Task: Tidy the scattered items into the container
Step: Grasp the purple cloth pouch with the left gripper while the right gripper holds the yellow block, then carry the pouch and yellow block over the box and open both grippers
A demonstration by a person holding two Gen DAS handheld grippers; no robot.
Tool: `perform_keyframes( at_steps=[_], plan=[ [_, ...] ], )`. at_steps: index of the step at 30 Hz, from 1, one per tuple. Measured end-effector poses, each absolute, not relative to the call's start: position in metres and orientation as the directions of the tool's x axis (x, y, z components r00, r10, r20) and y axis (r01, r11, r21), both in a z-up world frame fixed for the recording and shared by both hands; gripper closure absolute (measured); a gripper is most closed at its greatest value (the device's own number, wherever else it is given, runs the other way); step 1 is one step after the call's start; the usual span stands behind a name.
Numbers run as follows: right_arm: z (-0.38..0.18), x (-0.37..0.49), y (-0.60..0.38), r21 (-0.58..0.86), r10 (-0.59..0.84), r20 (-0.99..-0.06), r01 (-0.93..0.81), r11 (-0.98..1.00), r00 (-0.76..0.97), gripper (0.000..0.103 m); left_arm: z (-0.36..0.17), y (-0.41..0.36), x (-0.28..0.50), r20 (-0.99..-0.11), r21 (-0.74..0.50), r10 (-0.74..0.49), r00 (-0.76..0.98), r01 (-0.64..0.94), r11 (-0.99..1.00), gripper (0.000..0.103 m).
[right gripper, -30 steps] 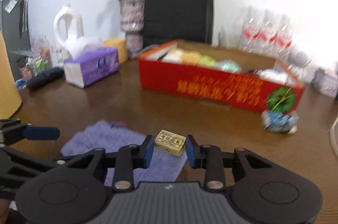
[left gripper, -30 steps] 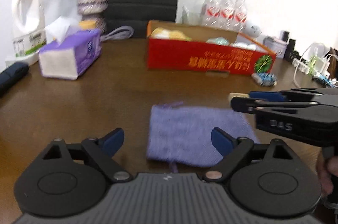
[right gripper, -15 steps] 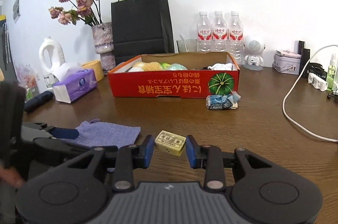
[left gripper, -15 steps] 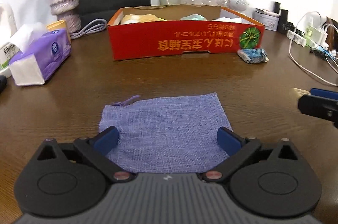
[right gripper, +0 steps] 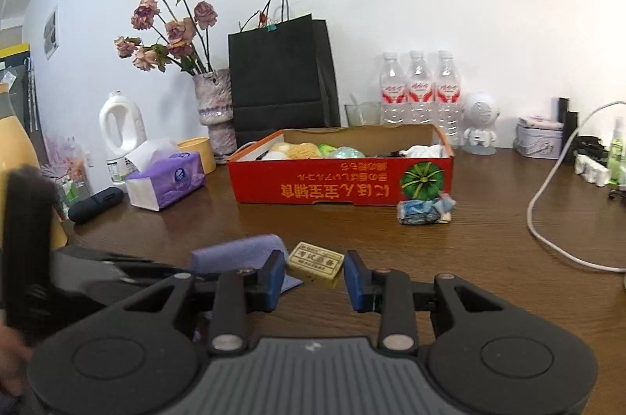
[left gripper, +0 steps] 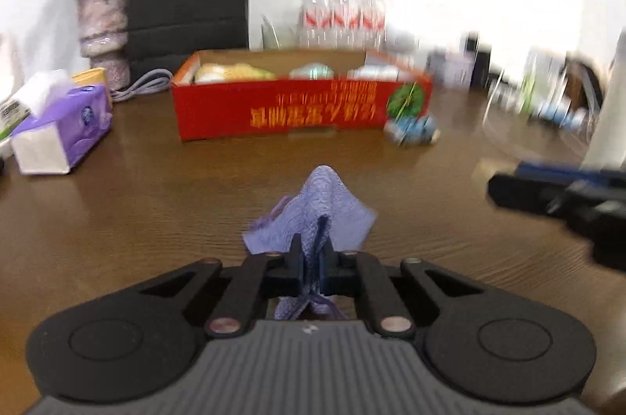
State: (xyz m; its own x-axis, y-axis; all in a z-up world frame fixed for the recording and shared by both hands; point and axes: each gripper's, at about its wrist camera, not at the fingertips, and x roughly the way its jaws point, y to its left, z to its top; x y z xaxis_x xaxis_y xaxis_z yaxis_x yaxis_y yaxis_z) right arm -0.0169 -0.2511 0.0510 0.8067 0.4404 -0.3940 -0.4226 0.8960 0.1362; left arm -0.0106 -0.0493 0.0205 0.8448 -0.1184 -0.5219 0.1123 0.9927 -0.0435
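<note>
Left wrist view: left hand-held gripper [left gripper: 312, 260] clamped on the purple cloth pouch [left gripper: 317, 215], bunched off the tabletop [left gripper: 117, 219]. Right hand-held gripper [right gripper: 313, 278] grips a small tan box [right gripper: 316, 263]. Red cardboard box [right gripper: 340, 182] already holds several items; blue packet [right gripper: 424, 209] remains outside.

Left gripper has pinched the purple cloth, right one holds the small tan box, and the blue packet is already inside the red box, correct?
Not quite. The blue packet lies on the table in front of the red box, as the right wrist view shows. The left gripper does pinch the purple cloth; the right gripper holds the small tan box.
</note>
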Motion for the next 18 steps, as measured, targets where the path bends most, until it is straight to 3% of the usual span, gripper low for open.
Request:
perform_keyframes(
  at_steps=[4, 8, 12, 18],
  plan=[
    [0.051, -0.032, -0.255, 0.148, 0.431, -0.384, -0.406, 0.902, 0.817, 0.071, 0.040, -0.044, -0.054, -0.414, -0.079, -0.127, 0.901, 0.104, 0.991, 0.096],
    [0.057, -0.058, -0.259, 0.136, 0.436, -0.307, -0.414, 0.900, 0.846, 0.071, 0.054, -0.038, -0.091, -0.314, -0.102, -0.136, 0.940, 0.109, 0.989, 0.096],
    [0.065, -0.074, -0.261, 0.116, 0.431, -0.252, -0.416, 0.902, 0.866, 0.071, 0.061, -0.032, -0.102, -0.297, -0.122, -0.144, 0.944, 0.112, 0.986, 0.096],
    [0.076, -0.058, -0.262, 0.110, 0.405, -0.249, -0.390, 0.914, 0.880, 0.071, 0.073, -0.023, -0.078, -0.268, -0.119, -0.139, 0.954, 0.110, 0.987, 0.096]
  ],
)
